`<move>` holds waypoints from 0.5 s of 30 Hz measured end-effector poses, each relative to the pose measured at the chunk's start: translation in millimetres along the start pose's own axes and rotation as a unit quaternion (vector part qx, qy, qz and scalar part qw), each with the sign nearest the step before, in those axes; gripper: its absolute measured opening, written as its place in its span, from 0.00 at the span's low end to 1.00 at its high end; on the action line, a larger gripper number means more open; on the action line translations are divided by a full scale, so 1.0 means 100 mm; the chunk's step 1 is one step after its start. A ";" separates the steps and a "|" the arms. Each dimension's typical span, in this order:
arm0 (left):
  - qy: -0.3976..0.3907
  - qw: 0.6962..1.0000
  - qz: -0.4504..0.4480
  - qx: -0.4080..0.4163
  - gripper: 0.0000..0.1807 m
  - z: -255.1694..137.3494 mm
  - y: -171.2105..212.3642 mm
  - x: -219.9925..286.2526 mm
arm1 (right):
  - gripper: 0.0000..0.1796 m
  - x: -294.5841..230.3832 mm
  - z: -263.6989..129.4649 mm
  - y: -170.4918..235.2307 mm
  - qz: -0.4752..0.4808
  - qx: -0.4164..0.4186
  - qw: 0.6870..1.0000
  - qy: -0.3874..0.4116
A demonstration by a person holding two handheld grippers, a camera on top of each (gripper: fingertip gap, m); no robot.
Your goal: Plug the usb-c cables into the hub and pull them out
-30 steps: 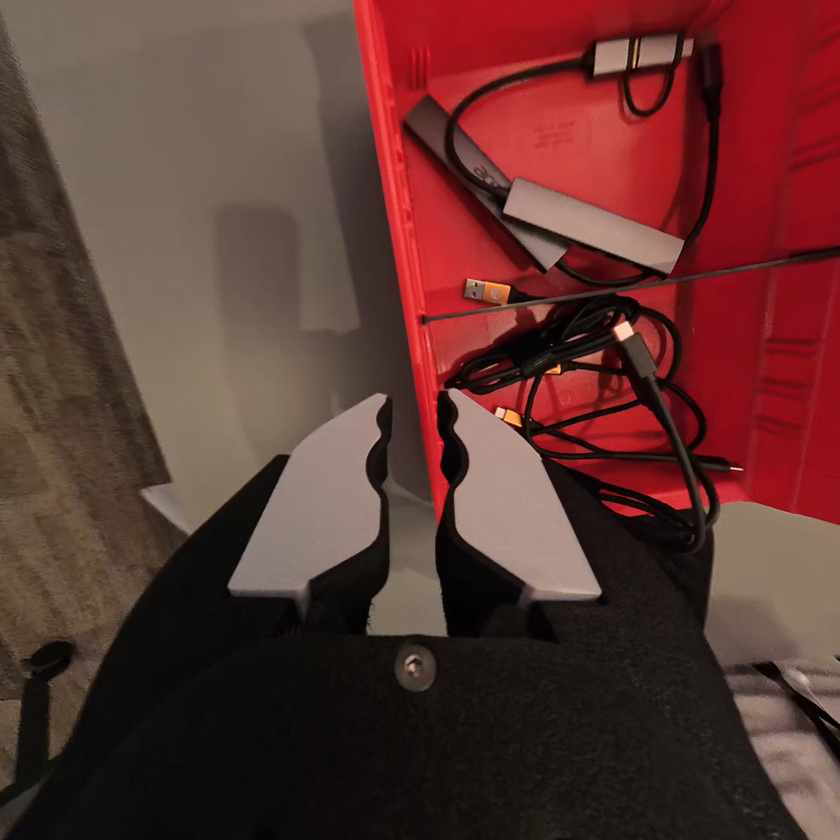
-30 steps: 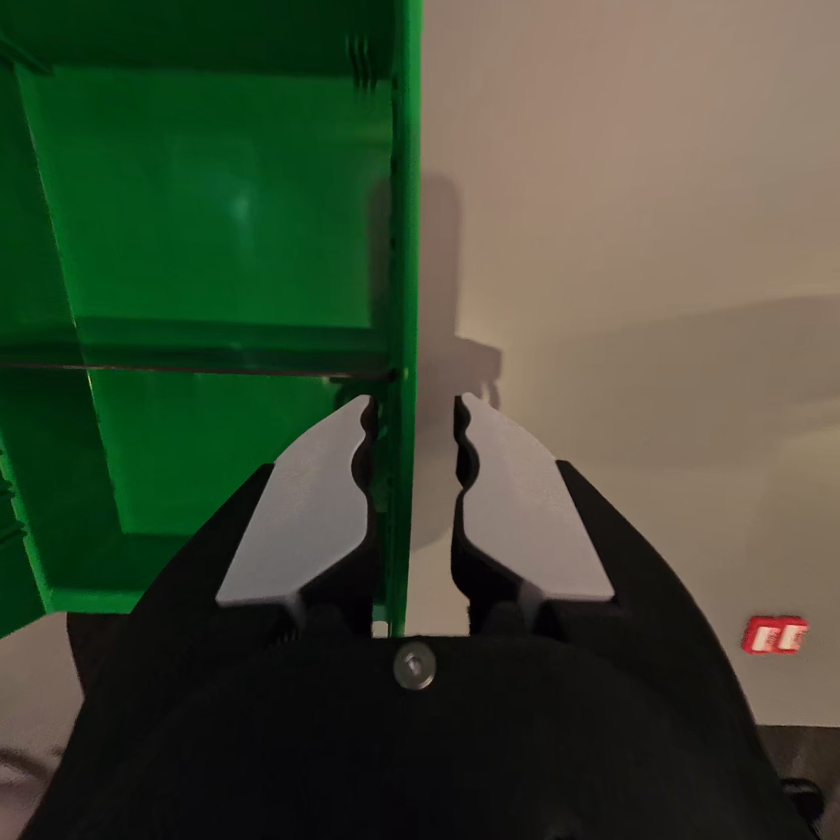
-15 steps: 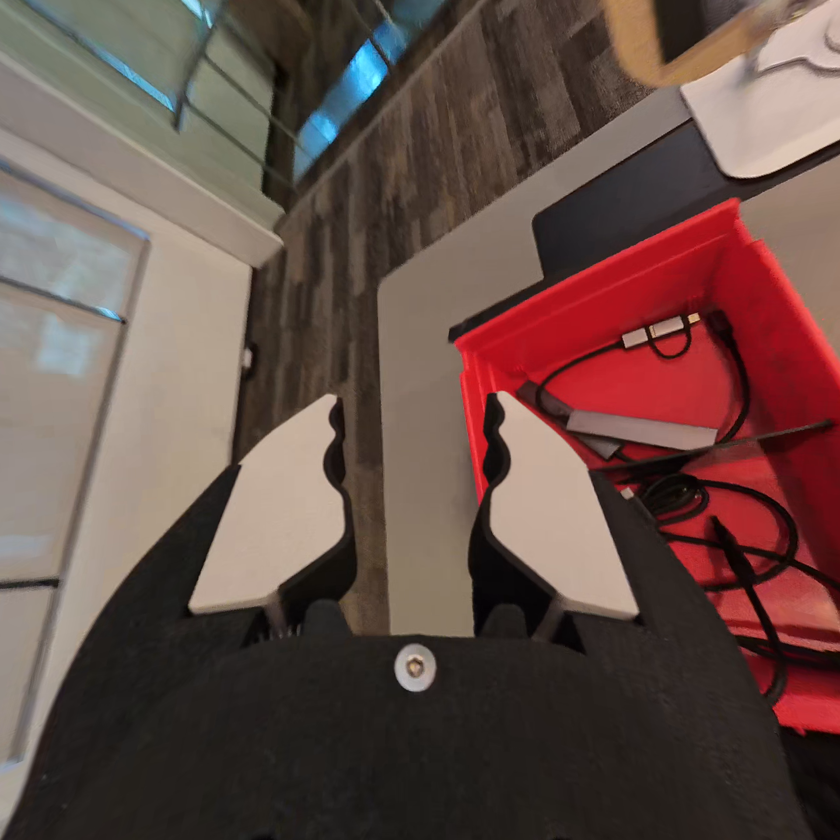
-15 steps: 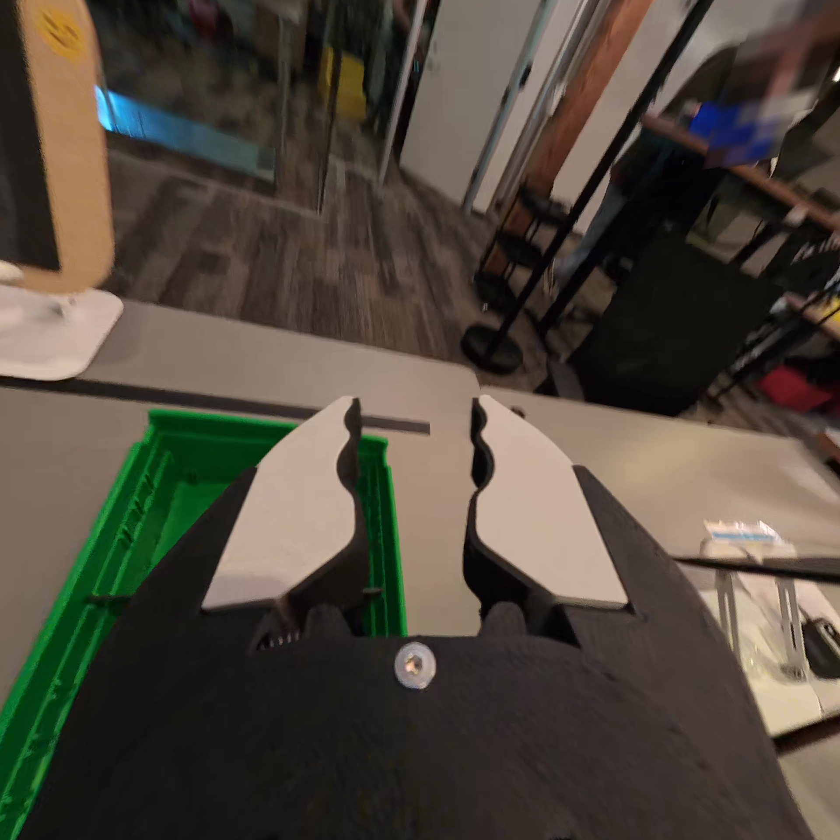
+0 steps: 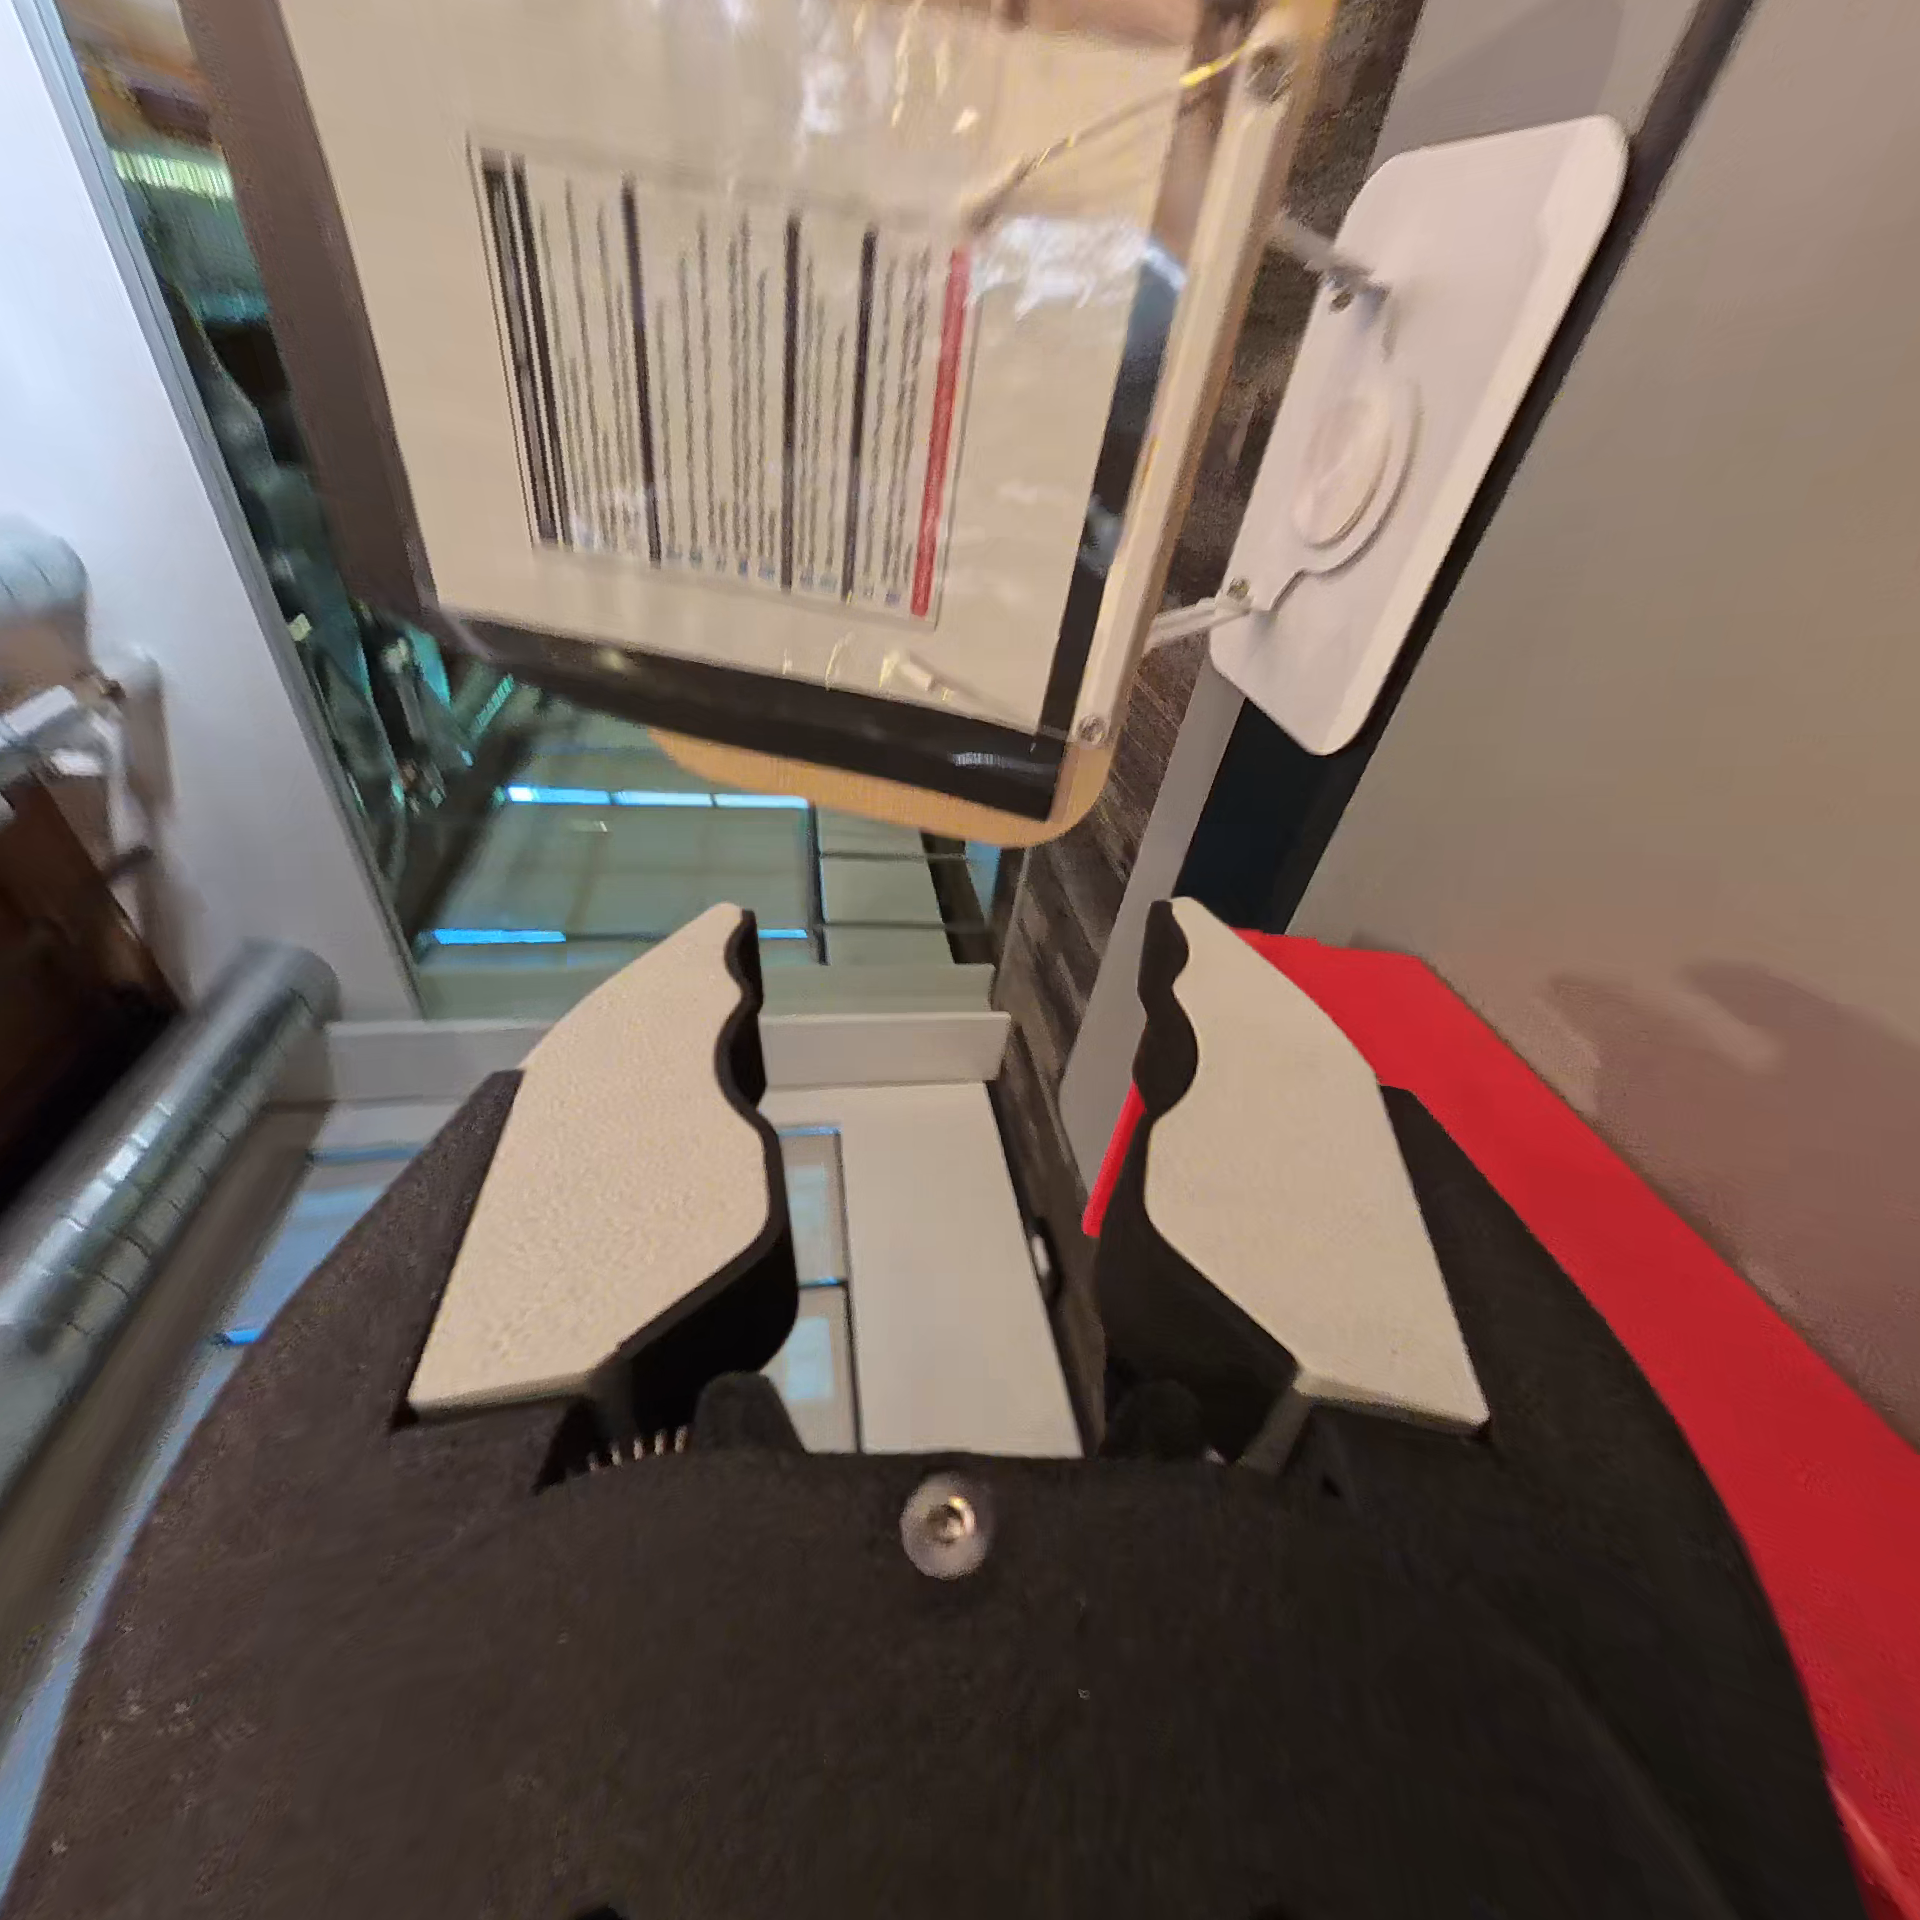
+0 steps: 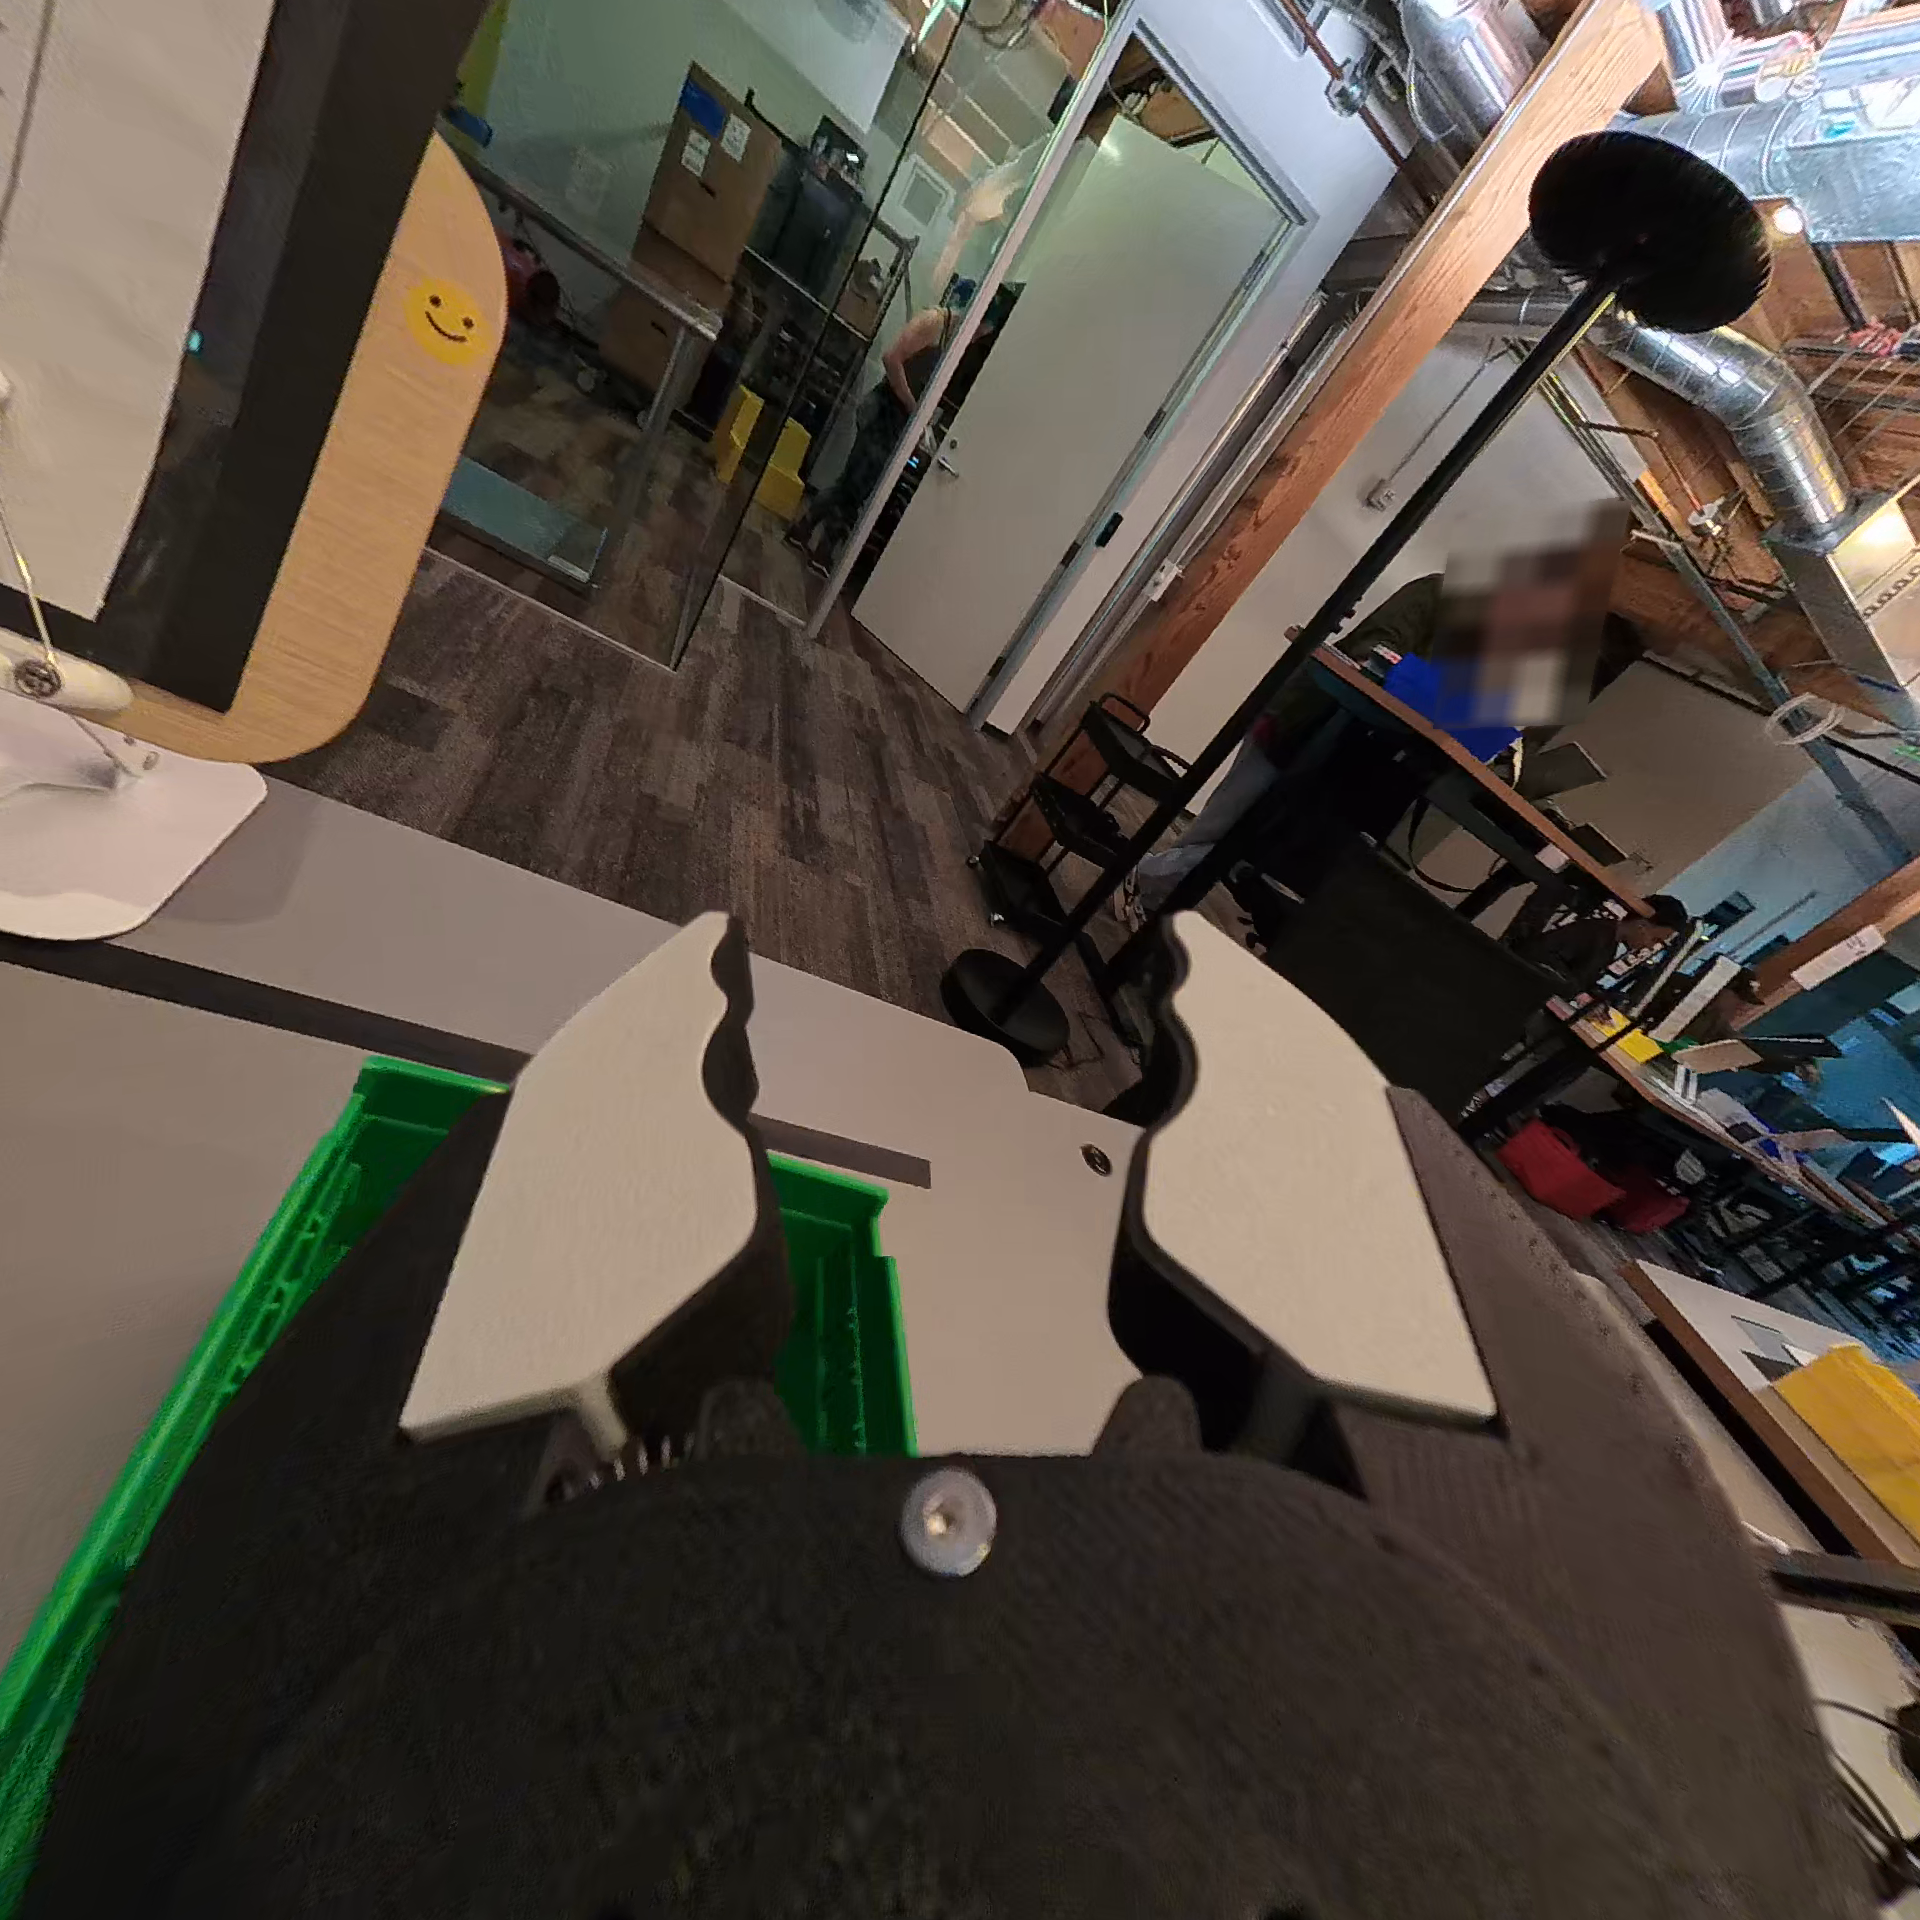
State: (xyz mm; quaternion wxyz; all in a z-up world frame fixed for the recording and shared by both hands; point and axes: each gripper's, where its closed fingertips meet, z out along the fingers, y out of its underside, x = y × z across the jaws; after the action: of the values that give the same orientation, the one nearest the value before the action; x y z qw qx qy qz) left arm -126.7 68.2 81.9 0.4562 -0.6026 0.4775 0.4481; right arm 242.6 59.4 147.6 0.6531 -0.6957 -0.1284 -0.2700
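Left gripper (image 5: pixel 948 940): jaws wide apart, nothing between the fingers (image 5: pixel 634 1174). It is raised and tilted, pointing past the desk (image 5: pixel 1704 644) edge toward a glass wall. The red bin (image 5: pixel 1621 1226) lies along the right side of the left wrist view, just beside the right finger; only its outer wall and rim show, so the hub and USB-C cables cannot be seen in either view. Ahead of this gripper a screen (image 5: pixel 727 364) on a white stand (image 5: pixel 1423 416) sits at the far desk edge; the screen carries a printed table under a clear film, blurred and not legible. Right gripper (image 6: pixel 948 961): jaws wide apart, empty. It hangs over the desk's (image 6: pixel 208 1122) far right corner. The green bin (image 6: pixel 842 1299) lies under and just beside its left finger (image 6: pixel 623 1164), near the far edge; the visible part of its interior shows no contents. A dark seam (image 6: pixel 260 1003) crosses the desk behind the bin. A wooden panel (image 6: pixel 384 488) beyond the far edge bears a yellow smiley sticker (image 6: pixel 447 324). A black floor stand (image 6: pixel 1226 769) rises off the far right corner. A seated person (image 6: pixel 1455 707) is at another table well apart. No brand marks are readable in either view.
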 end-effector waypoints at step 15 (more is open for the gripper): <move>0.011 0.995 0.092 0.037 0.42 -0.16 -0.50 0.46 | 0.41 0.18 -0.03 0.07 0.023 -0.001 1.000 0.009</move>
State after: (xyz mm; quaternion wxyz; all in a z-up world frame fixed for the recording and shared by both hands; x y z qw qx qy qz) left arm -69.6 51.5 46.1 0.4299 -0.5437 0.5524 0.4631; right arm 260.3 52.8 151.1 0.6601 -0.6963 -0.1058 -0.2611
